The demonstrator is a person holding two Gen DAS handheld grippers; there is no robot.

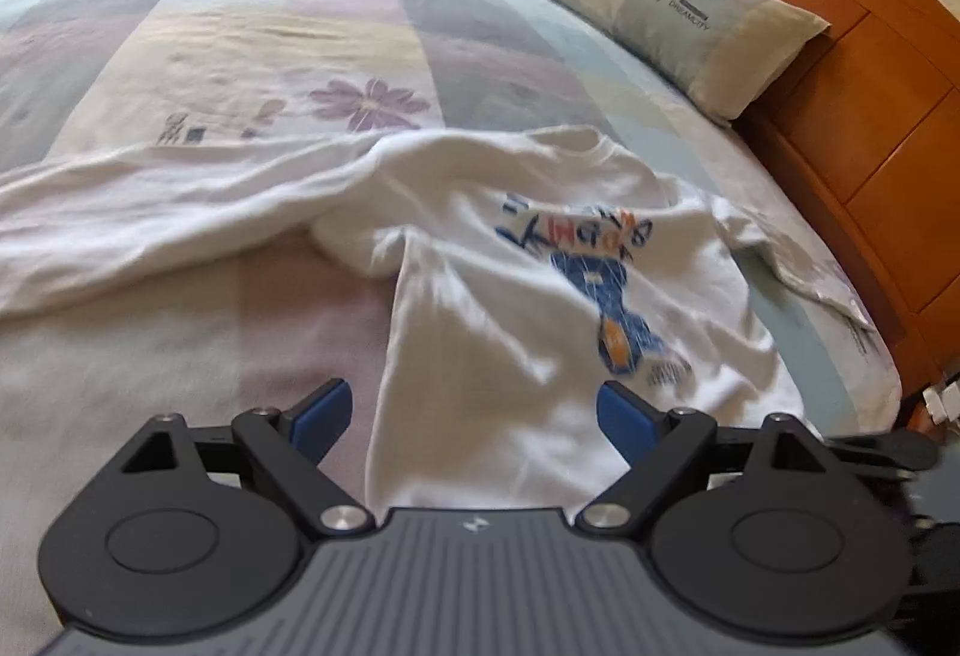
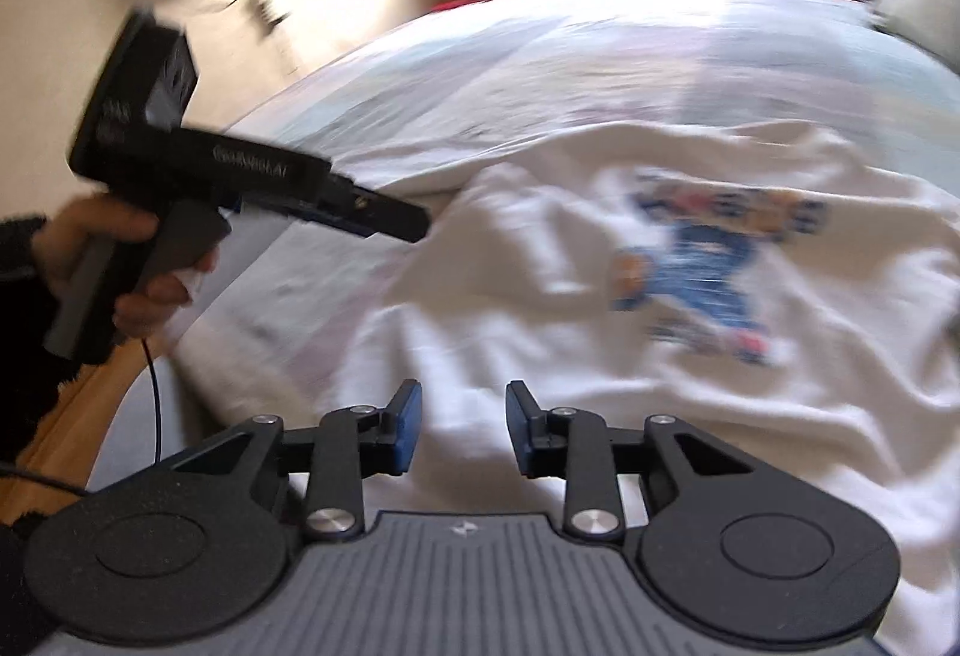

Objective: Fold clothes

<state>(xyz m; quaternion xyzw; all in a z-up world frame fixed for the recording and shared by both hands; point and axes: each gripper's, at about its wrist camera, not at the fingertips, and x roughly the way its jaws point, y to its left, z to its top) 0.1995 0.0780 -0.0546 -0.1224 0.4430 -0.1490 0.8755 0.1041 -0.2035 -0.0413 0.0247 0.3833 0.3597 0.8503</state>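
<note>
Left wrist view?
— My left tongs (image 1: 474,410) hang spread wide, released, over the crumpled white cotton T-shirt with a blue cartoon print (image 1: 540,284) lying on the pastel floral bed (image 1: 240,32), presumably lining up a hem.

Right wrist?
— Right tongs (image 2: 463,425) parted, empty above that shirt; only here my hand (image 2: 120,260) shows.

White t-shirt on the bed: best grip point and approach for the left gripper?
Take the t-shirt by its near hem edge, coming down from the near side. That edge lies flat and exposed between the open fingers of the left gripper; the far part is bunched.
</note>
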